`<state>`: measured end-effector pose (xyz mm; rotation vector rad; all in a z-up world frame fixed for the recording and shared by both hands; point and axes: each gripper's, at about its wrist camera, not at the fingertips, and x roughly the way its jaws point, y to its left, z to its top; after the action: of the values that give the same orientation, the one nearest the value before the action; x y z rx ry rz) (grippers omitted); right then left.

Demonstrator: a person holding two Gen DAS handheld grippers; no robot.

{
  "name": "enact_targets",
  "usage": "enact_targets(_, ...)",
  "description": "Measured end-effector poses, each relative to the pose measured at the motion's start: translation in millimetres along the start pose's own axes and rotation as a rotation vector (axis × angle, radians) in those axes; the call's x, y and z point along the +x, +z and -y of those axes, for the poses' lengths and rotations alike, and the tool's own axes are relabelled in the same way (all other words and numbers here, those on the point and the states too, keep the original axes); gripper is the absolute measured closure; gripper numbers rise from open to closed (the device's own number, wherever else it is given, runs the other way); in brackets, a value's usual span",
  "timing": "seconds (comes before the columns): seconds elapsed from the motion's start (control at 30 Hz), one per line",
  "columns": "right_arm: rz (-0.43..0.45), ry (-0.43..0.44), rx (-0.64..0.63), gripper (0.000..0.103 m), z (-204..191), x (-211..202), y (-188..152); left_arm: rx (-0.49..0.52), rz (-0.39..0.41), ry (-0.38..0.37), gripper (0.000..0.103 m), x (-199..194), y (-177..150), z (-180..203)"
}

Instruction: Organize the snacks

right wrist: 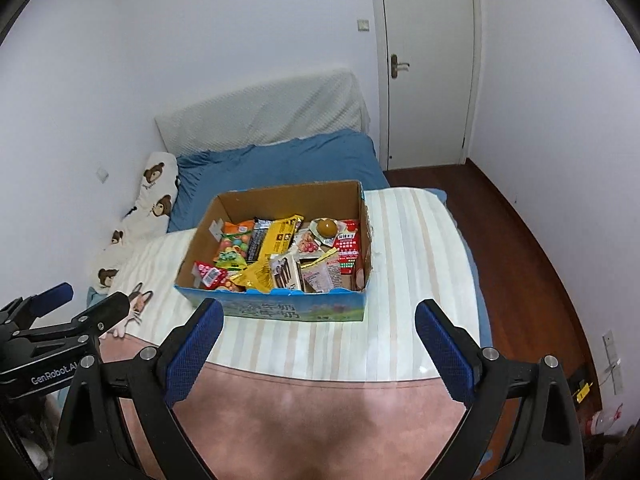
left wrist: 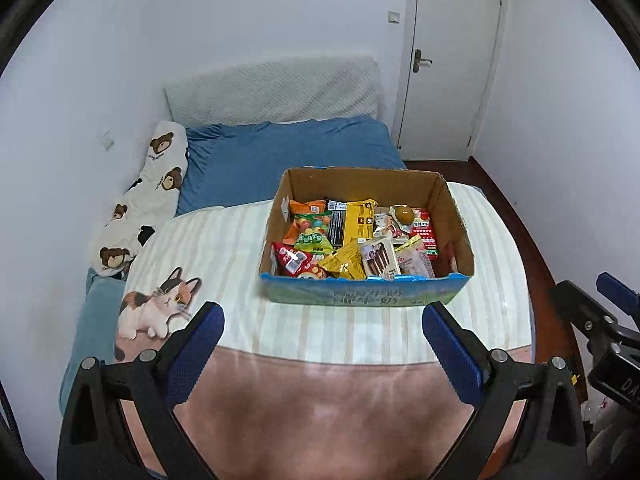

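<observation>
— Where's the cardboard box [left wrist: 366, 288] of snack packets [left wrist: 348, 240]?

— On the striped blanket [left wrist: 224, 248] on the bed, just ahead of me, packets heaped inside.

— Your jaws?

— My left gripper [left wrist: 323, 330] hangs wide apart, holding nothing. My right gripper [right wrist: 319, 326] too, spread and hovering short of the box.

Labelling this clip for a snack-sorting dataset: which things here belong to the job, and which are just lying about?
Job: cardboard box, snack packets inside it, left gripper, right gripper, both open.
Lying about: bear-print pillow, blue sheet, cat-print blanket, door.
</observation>
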<state>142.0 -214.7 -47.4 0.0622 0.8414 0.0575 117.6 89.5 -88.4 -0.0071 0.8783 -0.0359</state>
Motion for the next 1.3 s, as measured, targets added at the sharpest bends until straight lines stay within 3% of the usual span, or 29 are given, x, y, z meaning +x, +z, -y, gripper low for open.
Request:
enact_targets(0.33,0.049,0.023,-0.07,0.004,-20.4,-66.3,-25.2,-0.009,0.029,0.012,0.001,-46.0,-14.0,-6.1)
enact_targets(0.53,0.083,0.006,-0.069,0.004,-15.5,-78.7,-24.9,-0.006,0.047,0.022,0.001,-56.9,-18.0,-3.5)
enact_targets(0.83,0.09,-0.012,-0.074,0.002,-13.5,-66.8,-17.6,-0.025,0.066,-0.023,0.001,-51.1,-16.1,0.9)
enact_targets(1.07,0.11,-0.03,-0.068,0.002,-12.1,-41.3,-6.3,-0.004,0.129,0.045,0.001,-36.8,-2.8,10.1)
enact_targets(1.3,0.136,-0.063,-0.06,0.002,-9.3,-22.0,12.1,0.0,0.139,0.075,0.001,-15.8,13.1,11.6)
